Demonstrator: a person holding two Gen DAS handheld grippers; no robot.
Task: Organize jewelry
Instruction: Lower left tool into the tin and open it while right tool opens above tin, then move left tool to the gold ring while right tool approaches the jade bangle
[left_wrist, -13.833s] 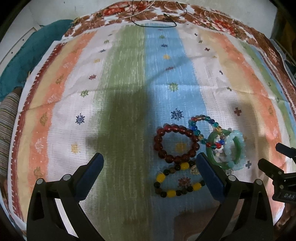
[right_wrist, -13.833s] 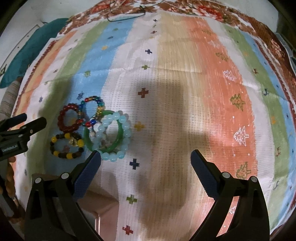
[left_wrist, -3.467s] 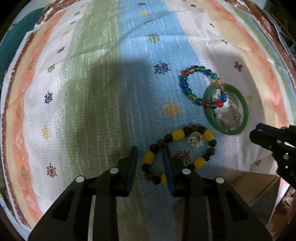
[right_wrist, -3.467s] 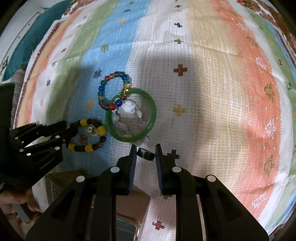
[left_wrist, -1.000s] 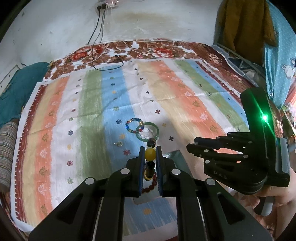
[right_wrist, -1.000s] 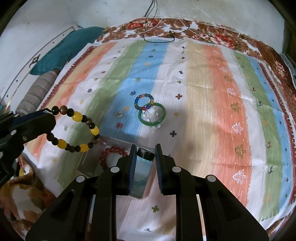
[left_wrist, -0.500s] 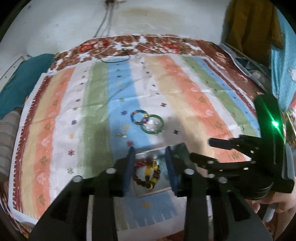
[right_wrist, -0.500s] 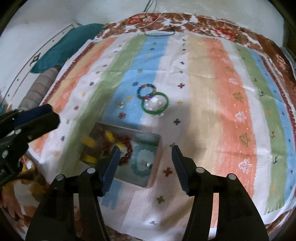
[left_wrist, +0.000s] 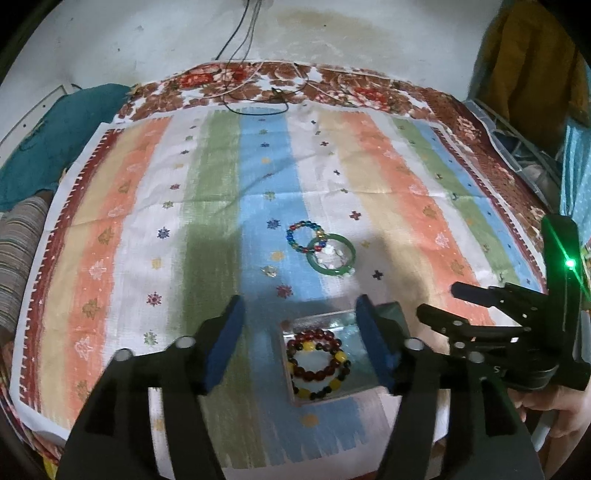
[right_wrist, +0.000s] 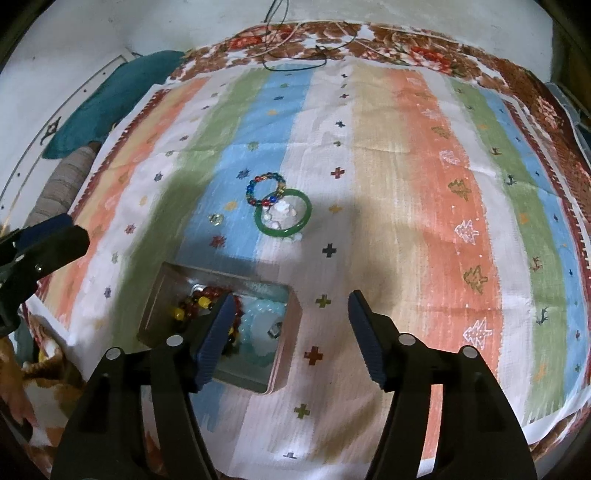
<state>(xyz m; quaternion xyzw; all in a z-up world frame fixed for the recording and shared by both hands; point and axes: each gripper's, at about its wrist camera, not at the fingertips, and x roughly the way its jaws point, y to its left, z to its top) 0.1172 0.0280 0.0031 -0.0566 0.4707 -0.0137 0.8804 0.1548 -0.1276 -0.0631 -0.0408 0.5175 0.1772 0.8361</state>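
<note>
The jewelry was partly sorted: three beaded bracelets (left_wrist: 317, 360) lay in the tin (right_wrist: 284, 354) at lower centre, while the green bangle (left_wrist: 331, 256) and multicoloured bracelet (left_wrist: 304, 236) remained mid-frame on the cloth (left_wrist: 388, 206). Both the left gripper (left_wrist: 299, 328) and right gripper (right_wrist: 290, 325) had just been opening, nothing between their jaws.

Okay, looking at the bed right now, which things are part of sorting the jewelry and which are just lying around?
Job: metal box holding dark red bracelet, yellow-and-dark bracelet, pale aqua bracelet; multicoloured bracelet, green bangle, small charm.
Lying about: teal cushion, black cable, striped blanket.
</note>
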